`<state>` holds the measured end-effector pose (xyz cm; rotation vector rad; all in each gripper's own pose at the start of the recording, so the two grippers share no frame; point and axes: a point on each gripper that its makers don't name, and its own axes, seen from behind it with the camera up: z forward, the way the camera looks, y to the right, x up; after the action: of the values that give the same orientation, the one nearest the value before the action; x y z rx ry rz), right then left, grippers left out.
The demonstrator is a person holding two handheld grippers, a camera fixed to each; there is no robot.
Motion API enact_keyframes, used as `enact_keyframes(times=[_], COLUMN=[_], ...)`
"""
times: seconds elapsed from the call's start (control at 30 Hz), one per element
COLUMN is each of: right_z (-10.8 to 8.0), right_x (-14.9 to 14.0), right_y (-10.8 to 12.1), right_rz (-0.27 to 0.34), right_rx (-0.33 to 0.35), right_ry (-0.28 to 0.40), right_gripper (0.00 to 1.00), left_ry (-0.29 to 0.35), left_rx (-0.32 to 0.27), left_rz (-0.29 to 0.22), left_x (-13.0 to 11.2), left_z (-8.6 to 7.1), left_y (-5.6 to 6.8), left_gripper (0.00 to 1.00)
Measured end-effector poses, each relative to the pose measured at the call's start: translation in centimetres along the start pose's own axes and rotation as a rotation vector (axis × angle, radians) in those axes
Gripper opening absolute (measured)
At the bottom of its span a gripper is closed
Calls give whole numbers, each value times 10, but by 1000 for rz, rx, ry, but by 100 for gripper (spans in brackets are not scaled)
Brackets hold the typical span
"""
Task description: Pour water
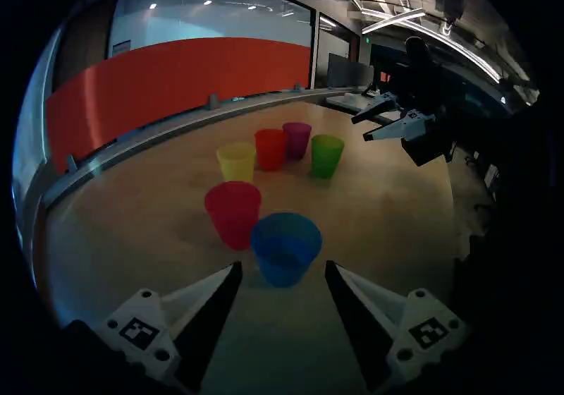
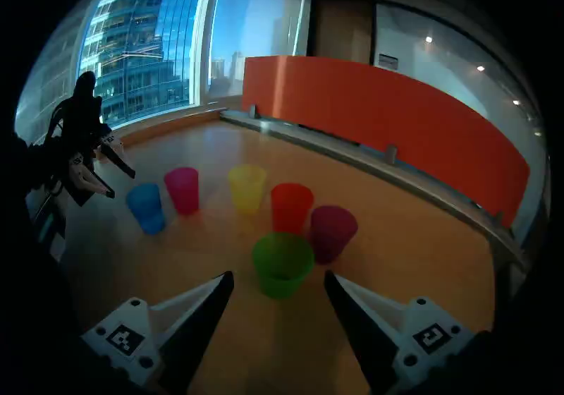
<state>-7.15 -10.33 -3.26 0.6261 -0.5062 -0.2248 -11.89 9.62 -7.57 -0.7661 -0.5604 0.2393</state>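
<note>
Several plastic cups stand upright on a wooden table (image 1: pixel 395 211). In the left gripper view the blue cup (image 1: pixel 285 247) sits just ahead of my open left gripper (image 1: pixel 283 268), between its fingertips' line but not touched. A pink-red cup (image 1: pixel 233 213) is behind it to the left, with yellow (image 1: pixel 237 161), orange-red (image 1: pixel 271 148), purple (image 1: pixel 297 140) and green (image 1: pixel 326 155) cups farther off. In the right gripper view the green cup (image 2: pixel 283 262) stands just ahead of my open right gripper (image 2: pixel 278 276). The other gripper (image 2: pixel 123 185) hovers near the blue cup (image 2: pixel 146 208).
A grey rail (image 1: pixel 176 123) runs along the table's far edge below an orange wall panel (image 2: pixel 395 113). Large windows (image 2: pixel 141 49) lie beyond the table. Bare tabletop (image 2: pixel 423 254) stretches to the right of the cups. The right gripper (image 1: pixel 361 130) hangs over the far right.
</note>
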Motion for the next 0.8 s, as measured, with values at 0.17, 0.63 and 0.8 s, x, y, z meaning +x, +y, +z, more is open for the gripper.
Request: enact_keyframes(times=[0.17, 0.63, 0.8], right_z=[4, 23, 31], right_x=[-2, -11, -14], right_y=[0, -3, -2], right_rz=[-2, 0, 4], right_rx=[3, 22, 27], right_ry=[-8, -33, -43], right_gripper=[99, 99, 99], left_ry=[-14, -57, -65], left_rx=[-10, -30, -42], left_rz=[-12, -15, -28], left_x=[-6, -20, -22], left_z=[5, 28, 34], left_y=[-1, -3, -4], left_gripper=[87, 87, 87])
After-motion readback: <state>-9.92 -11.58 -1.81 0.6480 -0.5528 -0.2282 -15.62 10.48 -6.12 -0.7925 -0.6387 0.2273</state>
